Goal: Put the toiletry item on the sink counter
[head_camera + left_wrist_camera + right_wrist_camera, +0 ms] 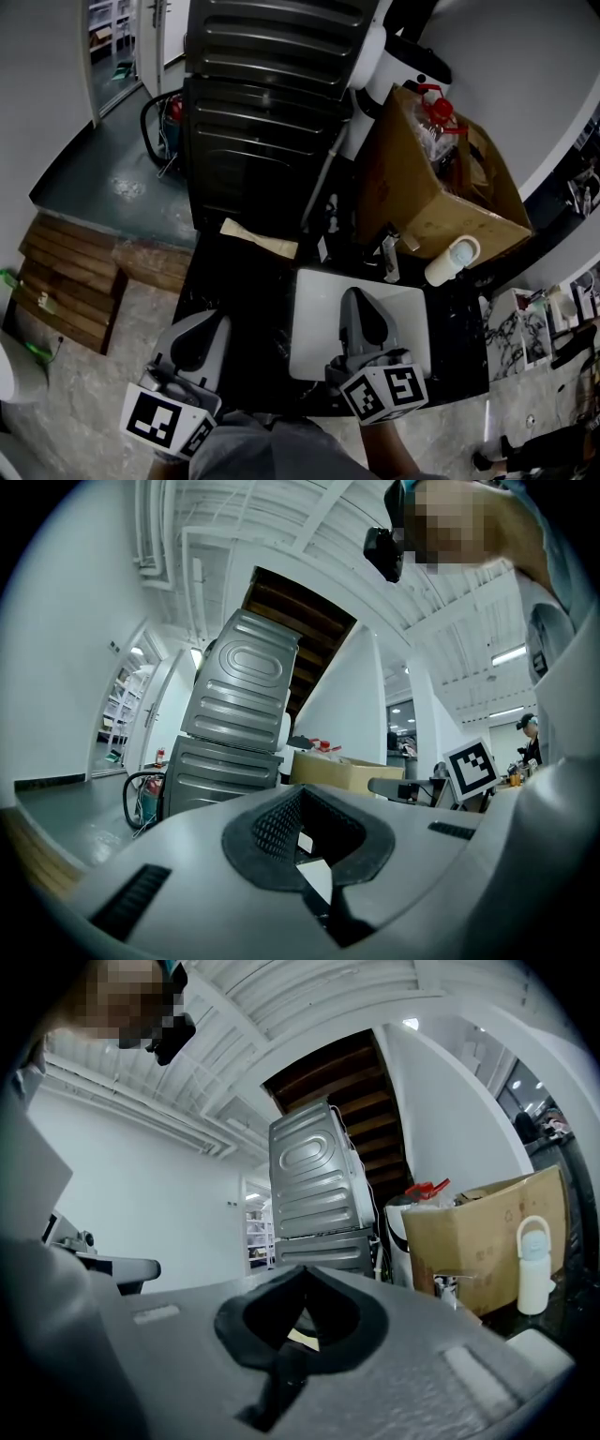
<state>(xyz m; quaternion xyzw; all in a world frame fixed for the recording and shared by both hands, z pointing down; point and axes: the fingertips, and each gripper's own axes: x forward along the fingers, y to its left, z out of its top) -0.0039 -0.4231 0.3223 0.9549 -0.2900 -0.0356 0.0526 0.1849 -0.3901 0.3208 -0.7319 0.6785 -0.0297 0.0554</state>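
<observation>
noting bottle (452, 260) upright, ahead-right of right hand-held gripper (359, 305), farther from left hand-held gripper (202, 333); both closed, empty.

No legible text, brand, number or sign in any view.

- White cube with black-and-white square markers (164, 422), lower left of the head view: coded pattern only, no characters.
- Second white marker cube (386, 394), lower centre: coded pattern only. One of its faces also shows in the left gripper view (471, 769).
- Brown cardboard box (487, 1241): faint dark marks on its side in the right gripper view, too small to read.
- Printed sheets (534, 328) at the right edge of the head view: too blurred to read.
</observation>
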